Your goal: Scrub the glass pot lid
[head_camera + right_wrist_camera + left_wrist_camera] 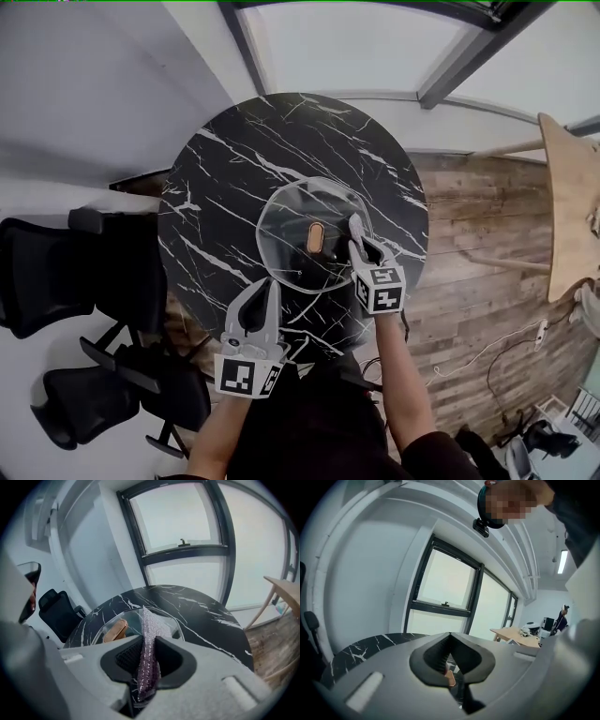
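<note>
Starting left: left gripper (267, 292), jaws together and empty, should steady the rim; glass pot lid (292, 220) lies flat on the table (225, 159); right gripper (354, 234), clamped on the scrub cloth (149, 653), wants flat circles round the handle (316, 238).

Head camera's up high, staring almost straight down on the round table (216, 178), its near edge at the bottom. The left gripper (270, 286) camera sits low at that near edge, tipped up across the marble toward the windows (445, 581). The right gripper (354, 225) camera rides close over the glass lid (133, 618), peering past its purple cloth (149, 658) at those windows too. All three catch the tabletop.
</note>
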A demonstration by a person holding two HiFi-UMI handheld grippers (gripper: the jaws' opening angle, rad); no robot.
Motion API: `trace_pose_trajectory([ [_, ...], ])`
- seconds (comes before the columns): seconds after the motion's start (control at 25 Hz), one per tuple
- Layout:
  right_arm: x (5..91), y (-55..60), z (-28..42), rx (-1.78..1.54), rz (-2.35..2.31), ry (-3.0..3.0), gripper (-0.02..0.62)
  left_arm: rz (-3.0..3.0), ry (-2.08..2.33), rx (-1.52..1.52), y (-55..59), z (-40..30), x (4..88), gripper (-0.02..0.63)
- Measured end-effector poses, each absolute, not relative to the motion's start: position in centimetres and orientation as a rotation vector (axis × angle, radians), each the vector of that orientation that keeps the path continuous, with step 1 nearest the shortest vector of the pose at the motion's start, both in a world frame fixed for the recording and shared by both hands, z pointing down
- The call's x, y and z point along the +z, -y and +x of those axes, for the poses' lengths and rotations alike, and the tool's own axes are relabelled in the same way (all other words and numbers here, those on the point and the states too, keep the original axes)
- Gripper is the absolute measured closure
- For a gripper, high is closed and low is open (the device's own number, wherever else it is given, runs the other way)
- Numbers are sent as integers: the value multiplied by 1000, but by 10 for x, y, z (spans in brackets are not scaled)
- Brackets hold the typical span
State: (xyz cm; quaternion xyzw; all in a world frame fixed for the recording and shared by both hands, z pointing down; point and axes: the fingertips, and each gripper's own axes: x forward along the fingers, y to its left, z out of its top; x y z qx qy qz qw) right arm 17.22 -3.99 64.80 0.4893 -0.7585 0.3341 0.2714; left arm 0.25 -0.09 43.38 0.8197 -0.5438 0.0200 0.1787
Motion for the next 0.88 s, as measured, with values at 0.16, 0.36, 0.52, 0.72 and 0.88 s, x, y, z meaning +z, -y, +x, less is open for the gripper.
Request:
trace_pose_trajectory([
  [0.16,660,51,162,934,1272,2018,517,2305,1500,55,13,-8,440,603],
  [0.36,672,65,155,958,1260,1976,515,2315,1442,64,17,-14,449,603],
  [0.52,676,74,151,957,1238,1952,515,2297,1427,65,20,-21,457,603],
  [0.72,679,89,145,966,1190,1942,515,2274,1433,51,29,-34,463,603],
  [0.88,680,102,137,954,1137,1926,515,2255,1442,50,32,-45,468,603],
])
